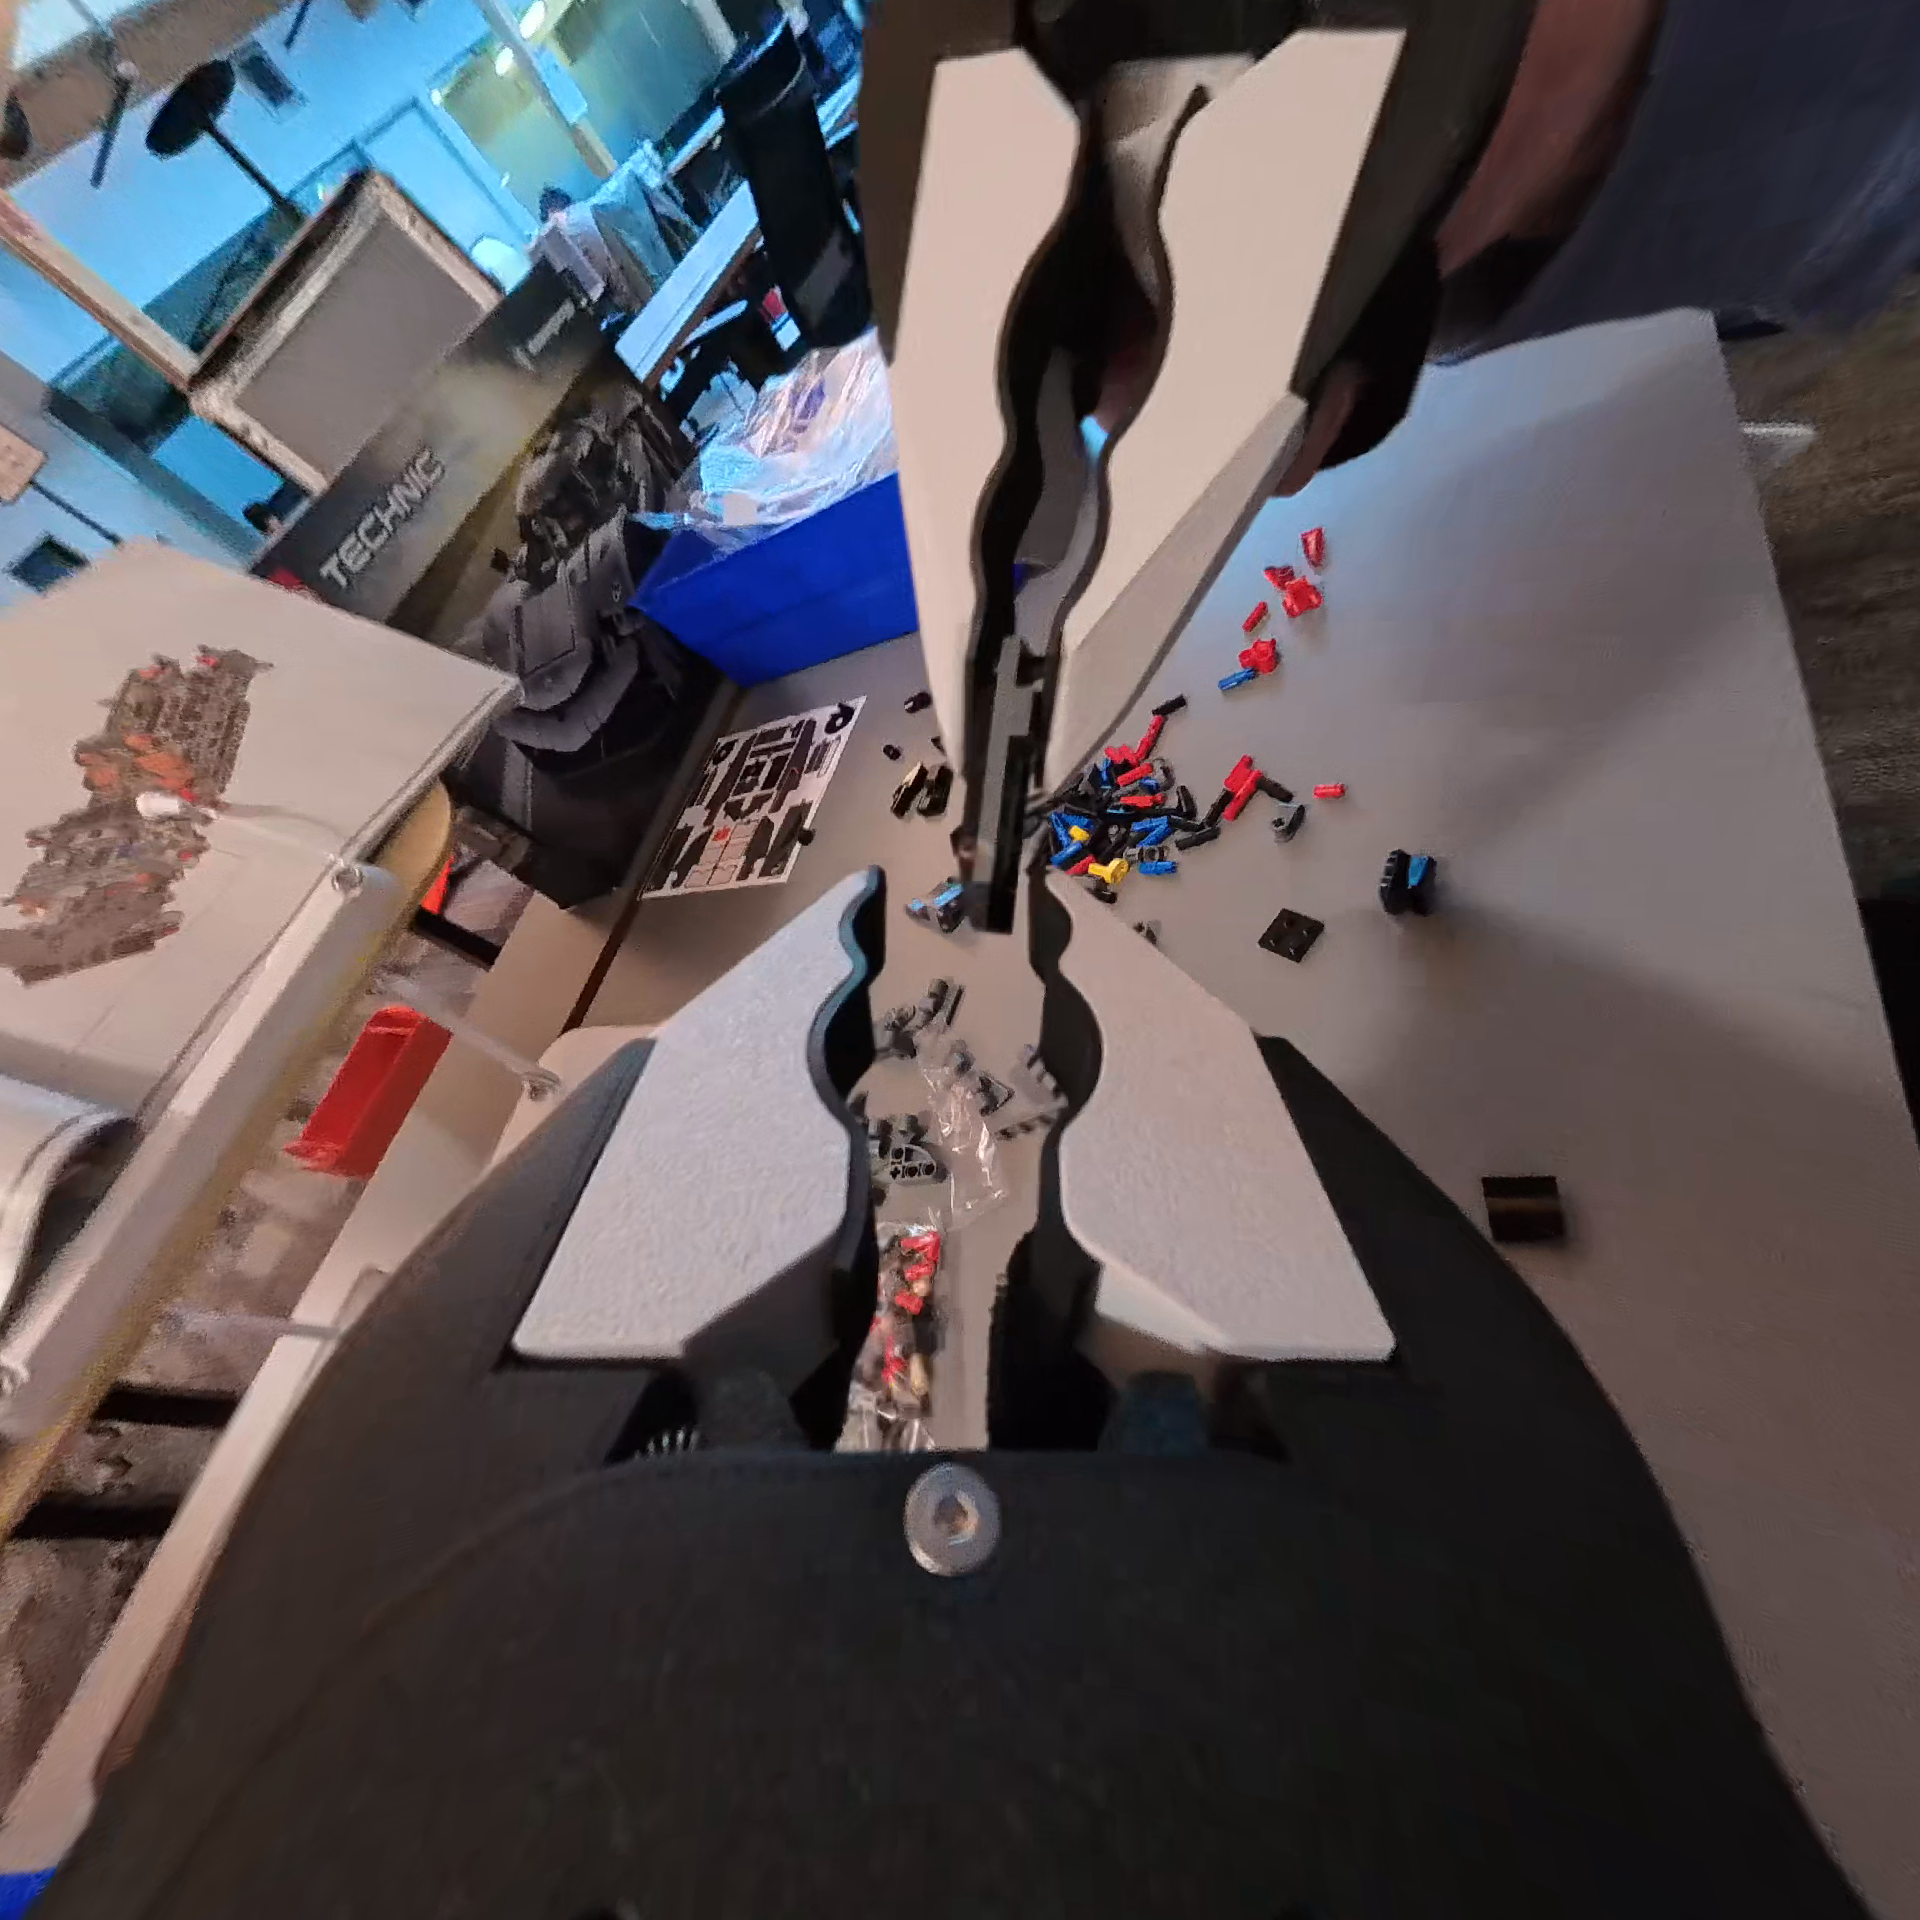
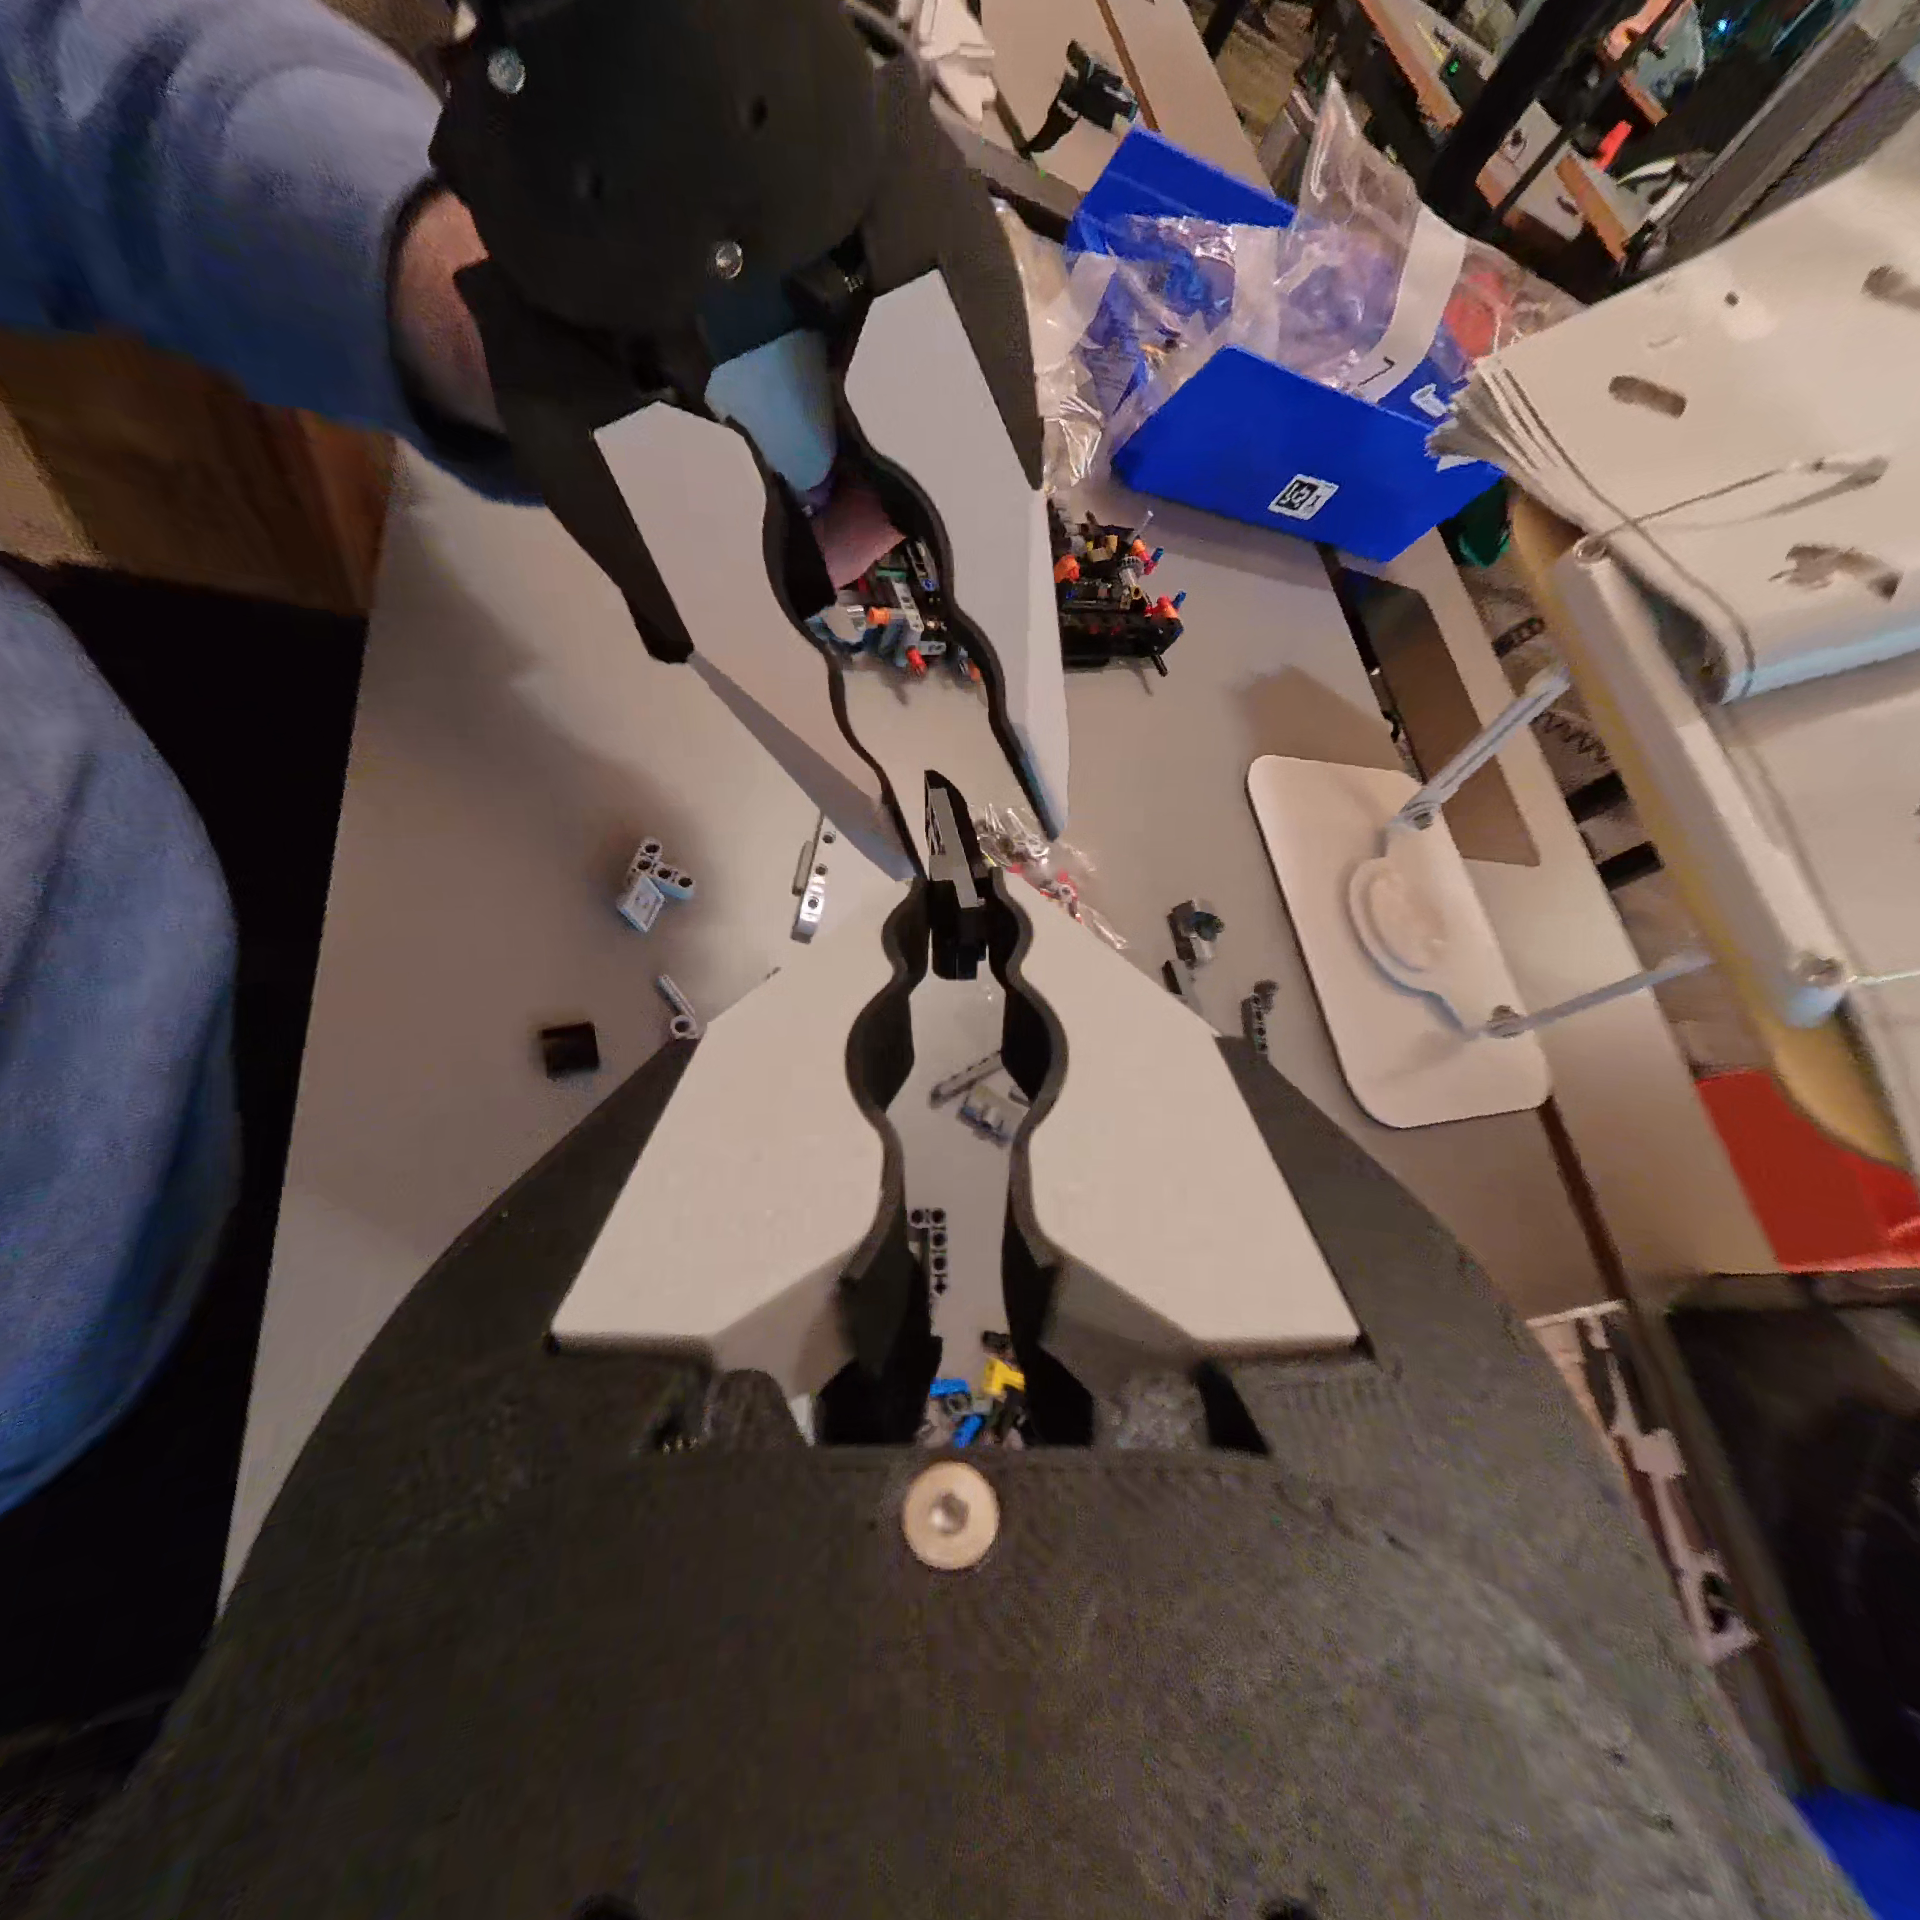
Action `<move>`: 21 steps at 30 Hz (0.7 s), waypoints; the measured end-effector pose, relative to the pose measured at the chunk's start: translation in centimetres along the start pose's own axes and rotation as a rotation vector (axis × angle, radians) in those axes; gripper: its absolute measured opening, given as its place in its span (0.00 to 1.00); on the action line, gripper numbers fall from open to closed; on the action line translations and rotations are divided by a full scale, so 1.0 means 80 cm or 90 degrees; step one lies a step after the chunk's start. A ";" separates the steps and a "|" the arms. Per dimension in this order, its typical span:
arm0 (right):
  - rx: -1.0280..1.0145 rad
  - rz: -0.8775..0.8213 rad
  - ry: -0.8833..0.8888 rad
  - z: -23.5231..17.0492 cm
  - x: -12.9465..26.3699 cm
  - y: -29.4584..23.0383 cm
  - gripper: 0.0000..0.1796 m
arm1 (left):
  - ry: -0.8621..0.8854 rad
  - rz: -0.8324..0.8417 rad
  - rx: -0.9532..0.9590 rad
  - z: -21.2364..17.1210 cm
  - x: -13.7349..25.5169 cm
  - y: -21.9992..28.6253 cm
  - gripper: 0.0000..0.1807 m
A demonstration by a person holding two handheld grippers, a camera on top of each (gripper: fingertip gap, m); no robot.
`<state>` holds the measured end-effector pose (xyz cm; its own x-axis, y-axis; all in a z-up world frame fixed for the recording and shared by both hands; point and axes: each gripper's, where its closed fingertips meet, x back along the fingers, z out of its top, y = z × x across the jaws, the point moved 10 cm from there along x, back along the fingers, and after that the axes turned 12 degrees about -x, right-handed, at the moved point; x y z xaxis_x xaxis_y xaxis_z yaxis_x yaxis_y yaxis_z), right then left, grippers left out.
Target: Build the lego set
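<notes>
Two grippers meet tip to tip: right gripper (image 2: 951,914) clamps a long black Lego beam (image 2: 951,883) at 12 o'clock, steadying it; left gripper (image 1: 961,894) gapes, empty, likely to receive it.

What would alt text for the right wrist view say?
The right tool clamps a long black lego piece above a grey table, while the left tool meets it from opposite. Loose lego parts and a blue bin lie behind.

White lettering on dark box (image 1: 400,520), left unquoted
</notes>
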<state>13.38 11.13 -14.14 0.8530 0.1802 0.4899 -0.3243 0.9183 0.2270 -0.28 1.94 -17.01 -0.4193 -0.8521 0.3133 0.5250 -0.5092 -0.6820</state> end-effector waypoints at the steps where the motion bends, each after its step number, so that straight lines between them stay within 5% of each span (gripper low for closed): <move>1: 0.014 -0.004 -0.010 0.003 -0.001 -0.002 0.04 | -0.001 -0.008 -0.017 0.003 0.000 0.002 0.12; 6: 0.036 -0.034 -0.014 0.015 -0.004 -0.004 0.05 | 0.003 -0.015 -0.015 0.006 0.004 -0.003 0.02; 8: 0.014 -0.040 0.006 0.021 -0.003 -0.002 0.14 | 0.032 -0.002 0.019 0.006 0.012 -0.010 0.02; 12: -0.023 -0.020 0.046 0.031 -0.005 0.000 0.05 | 0.085 0.000 0.062 0.007 0.023 -0.017 0.02; 21: -0.019 0.001 0.044 0.055 -0.005 -0.002 0.04 | 0.122 0.013 0.057 0.009 0.040 -0.025 0.07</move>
<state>11.30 9.39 -10.66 0.8790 0.2046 0.4307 -0.3141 0.9281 0.2002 -2.16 0.17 -14.16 -0.5366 -0.8281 0.1622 0.5953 -0.5077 -0.6228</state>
